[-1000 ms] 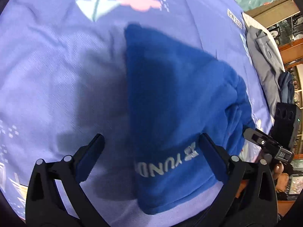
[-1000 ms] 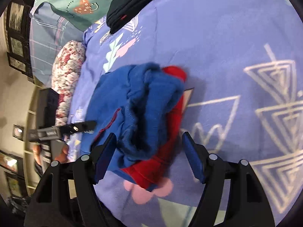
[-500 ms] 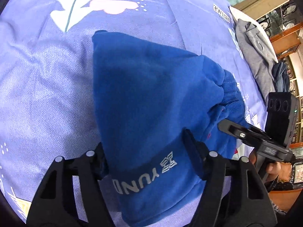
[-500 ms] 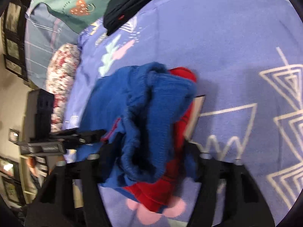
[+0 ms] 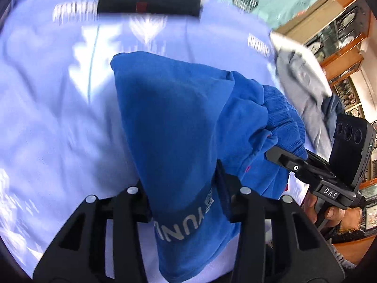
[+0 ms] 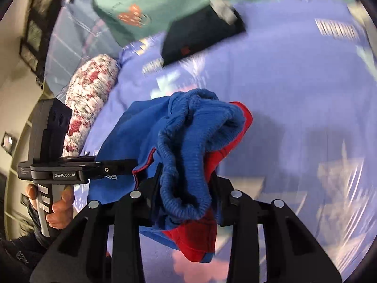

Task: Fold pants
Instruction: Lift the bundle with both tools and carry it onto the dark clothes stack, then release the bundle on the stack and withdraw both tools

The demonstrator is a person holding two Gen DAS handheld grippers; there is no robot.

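So both sets of jaws are closing in on the blue pants (image 5: pixel 169 127) right now, each with cloth bunched between them: the left gripper (image 5: pixel 182 202) has the end with the pale printed lettering, and the right gripper (image 6: pixel 185 188) has the ribbed waistband end, where a red lining (image 6: pixel 193 238) shows under the blue. The pants hang up off the bed between the two, draped in thick folds, not flat at all. Underneath is a lilac bedsheet (image 5: pixel 47 122) with white tree and zigzag prints, pretty blurry in both views. Further out on the sheet there's a folded black garment (image 6: pixel 200 35) and past that a mint green cover (image 6: pixel 146 2). The left view is the only one showing the wooden display cabinets (image 5: pixel 339 37) with plates behind glass, plus a grey garment (image 5: pixel 304 89) lying at the bed's edge and the person's right hand (image 5: pixel 329 214) on the other handle. The right view instead gives you a floral pillow (image 6: pixel 89 94), a grey checked blanket (image 6: pixel 73 37), a cream wall with dark frames, and the left hand (image 6: pixel 56 207) wrapped round its handle.
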